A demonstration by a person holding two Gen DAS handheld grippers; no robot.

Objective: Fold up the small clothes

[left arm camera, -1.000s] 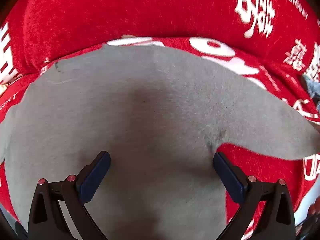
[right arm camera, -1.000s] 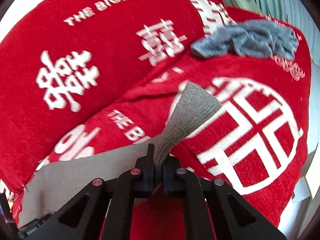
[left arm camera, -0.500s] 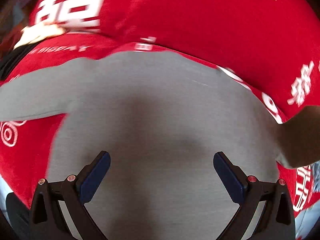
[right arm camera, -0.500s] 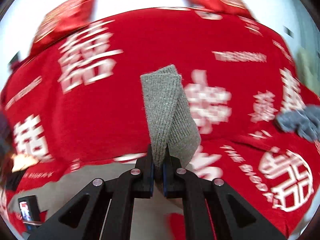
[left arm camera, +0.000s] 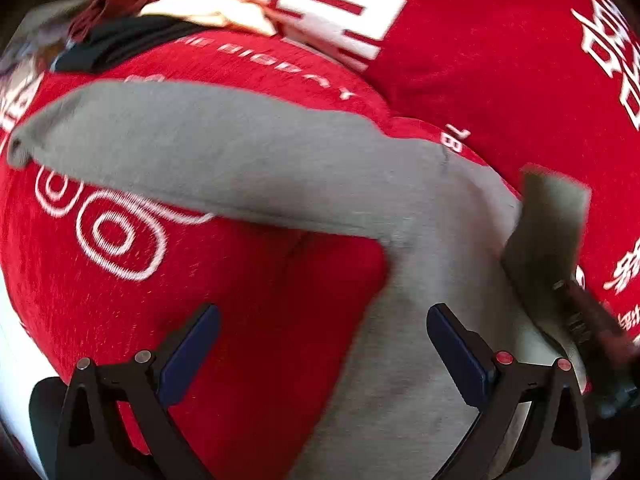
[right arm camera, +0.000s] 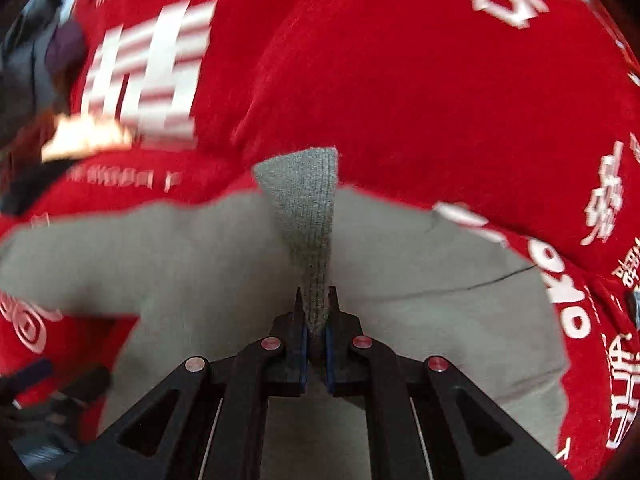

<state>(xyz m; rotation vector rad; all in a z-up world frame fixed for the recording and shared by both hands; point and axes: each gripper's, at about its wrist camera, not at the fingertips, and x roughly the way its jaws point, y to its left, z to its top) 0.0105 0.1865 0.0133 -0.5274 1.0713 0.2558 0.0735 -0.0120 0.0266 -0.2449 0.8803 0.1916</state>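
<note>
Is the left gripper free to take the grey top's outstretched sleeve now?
Probably yes: the left gripper is open and holds nothing, and the sleeve lies flat and uncovered ahead on the red cover.

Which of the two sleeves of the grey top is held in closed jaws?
The ribbed-cuff sleeve, clamped by the right gripper; the other sleeve lies flat.

Raised cuff (left arm camera: 548, 224) blocks right; red cover (left arm camera: 248, 300) bare left.
</note>
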